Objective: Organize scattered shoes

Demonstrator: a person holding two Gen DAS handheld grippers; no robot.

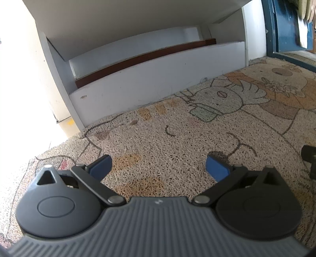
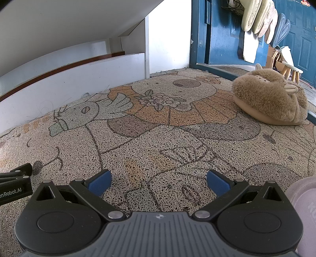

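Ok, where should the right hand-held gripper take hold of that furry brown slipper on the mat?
Probably across the plush upper of the slipper, coming from above: it sits sole-down on the mat, and the soft pile should squeeze between the open right hand-held gripper.

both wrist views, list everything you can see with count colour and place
fuzzy slipper: one, brown, far right of the mat
doormat: one, beige with cartoon print, covering the floor
low shelf unit: one, white with a dark brown strip, behind the mat
door: one, blue, beyond the mat
hanging slippers: several, cream and grey, on the door
pale pink object: one, unclear, lower right edge
left gripper: blue fingers, open, empty
right gripper: blue fingers, open, empty
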